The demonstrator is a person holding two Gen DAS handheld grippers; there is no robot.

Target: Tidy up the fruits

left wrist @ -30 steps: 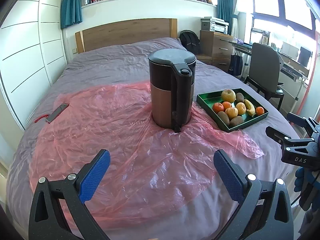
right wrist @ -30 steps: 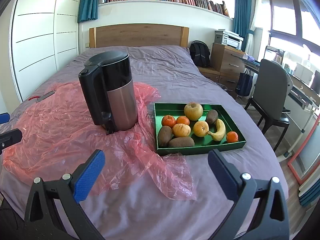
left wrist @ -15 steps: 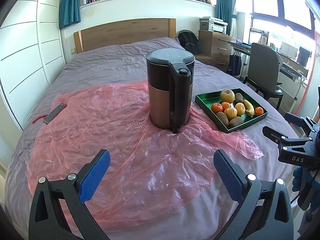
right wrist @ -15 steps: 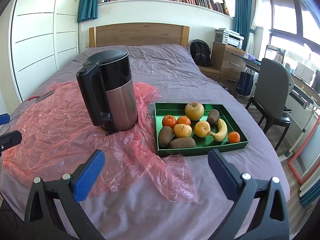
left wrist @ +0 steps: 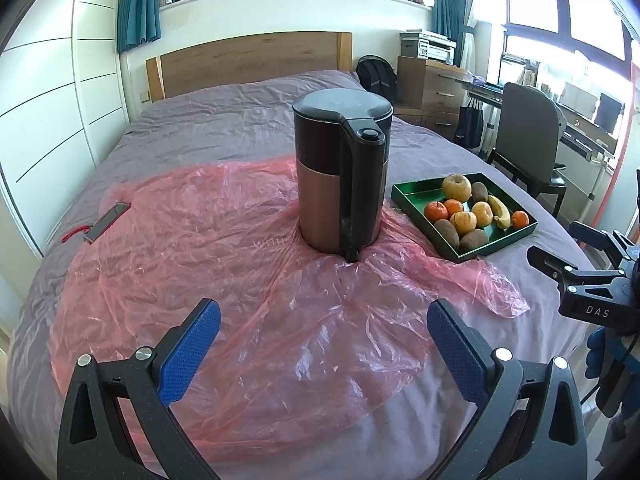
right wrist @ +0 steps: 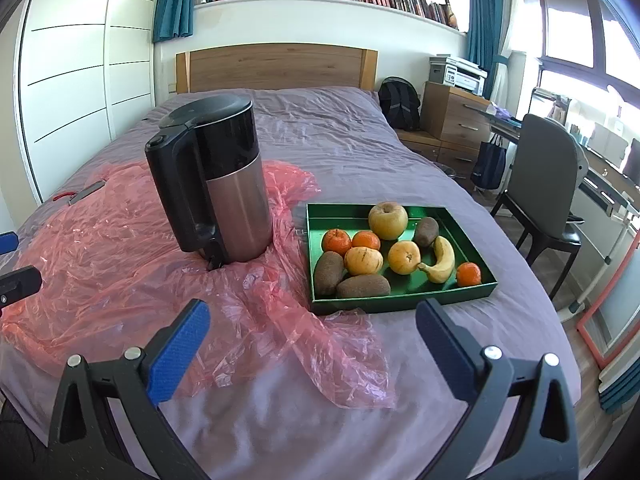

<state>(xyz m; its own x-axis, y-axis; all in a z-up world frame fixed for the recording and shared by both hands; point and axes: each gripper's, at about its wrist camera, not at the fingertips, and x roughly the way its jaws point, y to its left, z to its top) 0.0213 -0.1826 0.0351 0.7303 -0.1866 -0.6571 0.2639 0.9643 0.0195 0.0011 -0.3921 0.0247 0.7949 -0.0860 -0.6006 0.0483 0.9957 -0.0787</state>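
Note:
A green tray (right wrist: 316, 222) (left wrist: 410, 192) lies on the bed and holds several fruits: a yellow-green apple (right wrist: 387, 220), a banana (right wrist: 441, 259), oranges, yellow apples and brown kiwis. A pink plastic bag (left wrist: 240, 280) (right wrist: 120, 264) is spread over the cover, left of the tray. My left gripper (left wrist: 324, 344) hovers open above the bag, empty. My right gripper (right wrist: 313, 342) is open and empty in front of the tray's near edge. It also shows at the right edge of the left wrist view.
A black and copper kettle (left wrist: 342, 172) (right wrist: 212, 184) stands on the bag, just left of the tray. A small flat device (left wrist: 107, 222) lies at the bed's left side. A chair (right wrist: 540, 184) and desk stand to the right of the bed.
Both views have shifted slightly: the kettle and tray drift a little left in the left wrist view, and the tray sits marginally closer in the right wrist view. Both grippers stay open.

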